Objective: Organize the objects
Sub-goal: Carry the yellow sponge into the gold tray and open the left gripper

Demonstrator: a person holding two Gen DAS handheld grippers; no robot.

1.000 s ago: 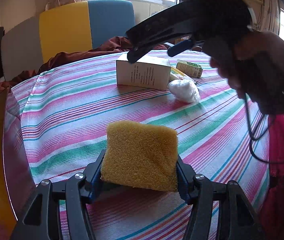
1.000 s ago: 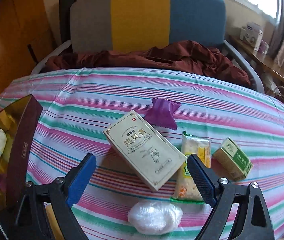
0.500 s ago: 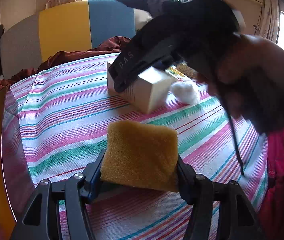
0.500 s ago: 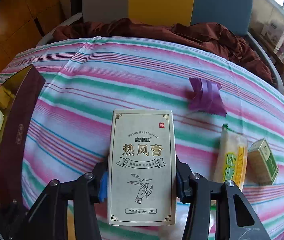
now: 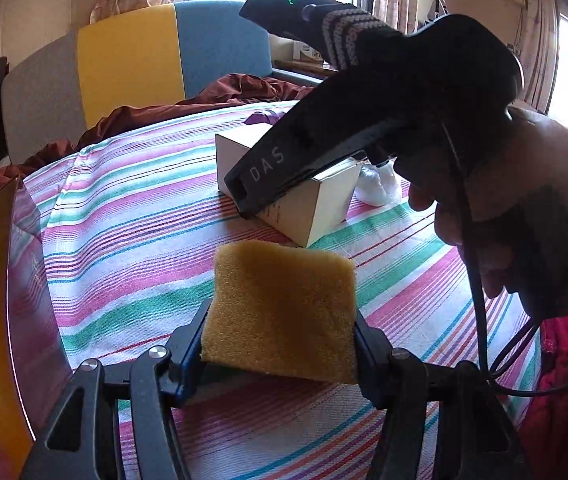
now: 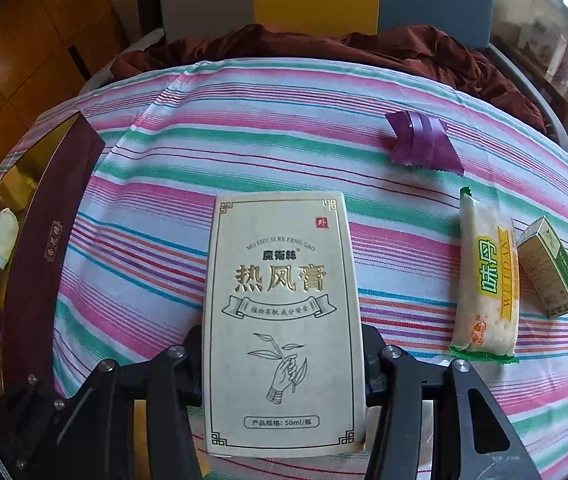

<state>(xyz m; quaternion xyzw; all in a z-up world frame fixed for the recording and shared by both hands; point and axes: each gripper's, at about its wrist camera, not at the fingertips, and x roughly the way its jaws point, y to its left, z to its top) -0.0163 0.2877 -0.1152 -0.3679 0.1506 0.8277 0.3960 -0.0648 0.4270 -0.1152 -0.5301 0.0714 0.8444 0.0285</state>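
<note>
A yellow sponge (image 5: pixel 280 312) sits squeezed between the fingers of my left gripper (image 5: pixel 282 342), held just above the striped tablecloth (image 5: pixel 132 216). My right gripper (image 6: pixel 284 356) is shut on a cream carton with gold Chinese lettering (image 6: pixel 282 320), its pads pressing on the carton's long sides near the lower end. In the left wrist view the same cream carton (image 5: pixel 311 208) rests on the cloth beyond the sponge. The black right gripper (image 5: pixel 252 196) and a hand (image 5: pixel 523 208) are over it.
A maroon gift box (image 6: pixel 48 260) with small items inside stands open at the left. A purple wrapper (image 6: pixel 423 144), a snack packet (image 6: pixel 487 284) and a small green box (image 6: pixel 549 268) lie to the right. A white plastic bundle (image 5: pixel 375 184) lies behind the carton. A chair with brown cloth (image 6: pixel 323 48) borders the far edge.
My right gripper came down over the cream carton and closed on it; the carton turned from diagonal to straight between the fingers. The left gripper and its sponge stayed put.
</note>
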